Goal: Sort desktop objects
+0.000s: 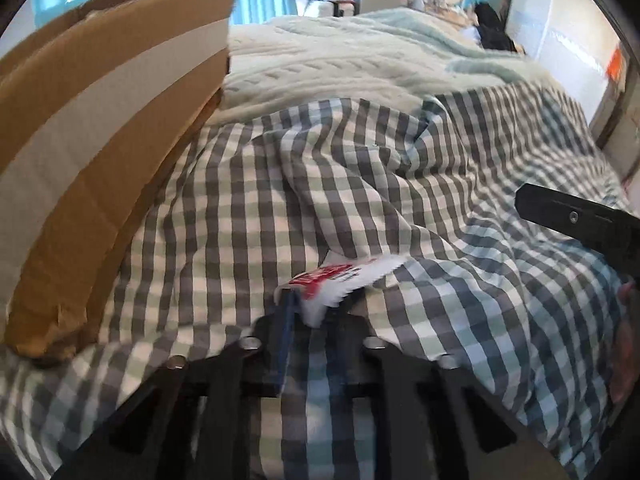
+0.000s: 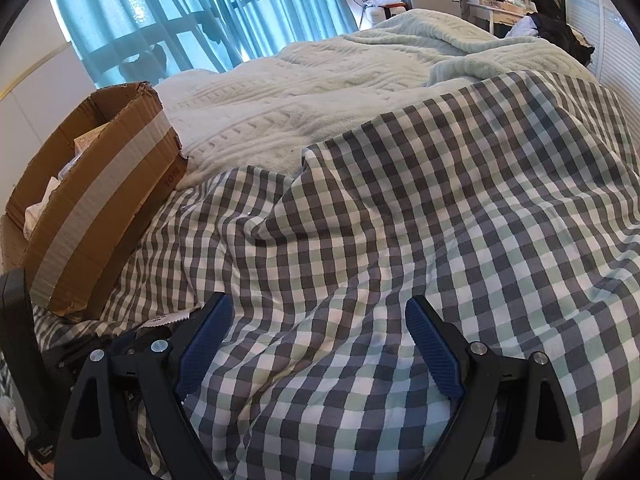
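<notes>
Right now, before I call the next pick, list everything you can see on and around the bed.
Sachet: one, white with red print, saw-tooth edge, between the left gripper's pads.
Cardboard box: one, brown with a grey tape band, on the bed's left; pale items inside.
Checked cover: one, grey, green and white, over the near bed.
Knit blanket: one, pale mint, beyond the checked cover.
Curtains: teal, at the window behind.
Left gripper: black, blue pads, closed on the sachet.
Right gripper: black, blue pads, open, nothing between them.
</notes>
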The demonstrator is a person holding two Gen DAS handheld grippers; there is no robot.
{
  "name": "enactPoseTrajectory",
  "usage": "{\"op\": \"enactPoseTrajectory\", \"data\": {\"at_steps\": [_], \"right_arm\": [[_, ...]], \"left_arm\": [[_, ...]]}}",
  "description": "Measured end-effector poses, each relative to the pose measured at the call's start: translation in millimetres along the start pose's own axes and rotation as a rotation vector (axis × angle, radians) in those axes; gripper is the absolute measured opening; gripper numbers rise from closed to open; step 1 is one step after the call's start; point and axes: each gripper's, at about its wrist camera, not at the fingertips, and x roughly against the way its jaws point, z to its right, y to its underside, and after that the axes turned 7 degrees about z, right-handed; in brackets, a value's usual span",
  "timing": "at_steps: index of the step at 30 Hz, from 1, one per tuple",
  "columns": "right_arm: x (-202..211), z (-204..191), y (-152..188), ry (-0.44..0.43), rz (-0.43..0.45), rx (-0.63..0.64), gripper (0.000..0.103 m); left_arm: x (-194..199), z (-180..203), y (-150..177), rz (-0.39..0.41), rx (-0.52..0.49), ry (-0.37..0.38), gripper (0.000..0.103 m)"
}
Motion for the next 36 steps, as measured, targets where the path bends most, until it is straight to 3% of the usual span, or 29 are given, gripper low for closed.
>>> {"op": "enactPoseTrajectory", "data": {"at_steps": [2,8,11,14,16,21,23,24,27,30,32,34,36], "right_arm": [[0.3,0.0,0.0,-0.002,0.0,-0.003,0.089],[-1.5,-0.3,0.0,0.004,-0.005,0.0,0.089],[-1.9,-0.2,-0.3,0.007,-0.008,0.002,0.089],[-2.4,0.3,-0.9,0.007,-0.01,0.004,0.089],[-2.6,-0.1,-1.0,0.008,-0.011,0.004,0.089],[-4.8,0.1,-1.1,0.014,-0.017,0.009,0.089],[-5.6,0.8,-1.2,0.013,-0.018,0.008,0.089],[-5.8,1.1,-1.1,0.013,-0.019,0.007,0.089],[-6.6,1.2,-0.9,0.016,-0.023,0.007,0.089],[-6.4,1.9,-1.2,0.014,-0.023,0.006,0.089],[-5.8,2.7,-1.3,0.012,-0.024,0.005,0.089],[-5.9,2.6,-1.0,0.013,-0.023,0.005,0.089],[-5.9,2.3,-0.7,0.013,-0.023,0.005,0.089]], "left_arm": [[-2.3,4.4,-5.2,0.01,-0.037,-0.022,0.045],[-15.4,11.9,-12.0,0.011,-0.112,-0.049,0.045],[-22.4,2.8,-13.3,-0.02,-0.067,-0.033,0.05],[-24.9,-8.7,-16.0,-0.032,-0.002,-0.023,0.063],[-24.9,-18.2,-18.0,-0.022,0.067,-0.009,0.084],[-31.4,-27.2,-28.5,0.004,0.115,-0.021,0.086],[-39.3,-25.5,-25.9,-0.047,0.11,0.007,0.068],[-43.8,-22.6,-21.4,-0.085,0.099,0.018,0.052],[-41.4,-17.8,-13.3,-0.134,0.061,0.038,0.049],[-30.0,-22.4,-8.8,-0.152,0.093,0.081,0.048],[-26.4,-26.3,-7.8,-0.148,0.108,0.106,0.037],[-23.5,-28.0,-6.5,-0.14,0.122,0.135,0.001],[-16.8,-21.6,-3.5,-0.123,0.095,0.119,0.001]]}}
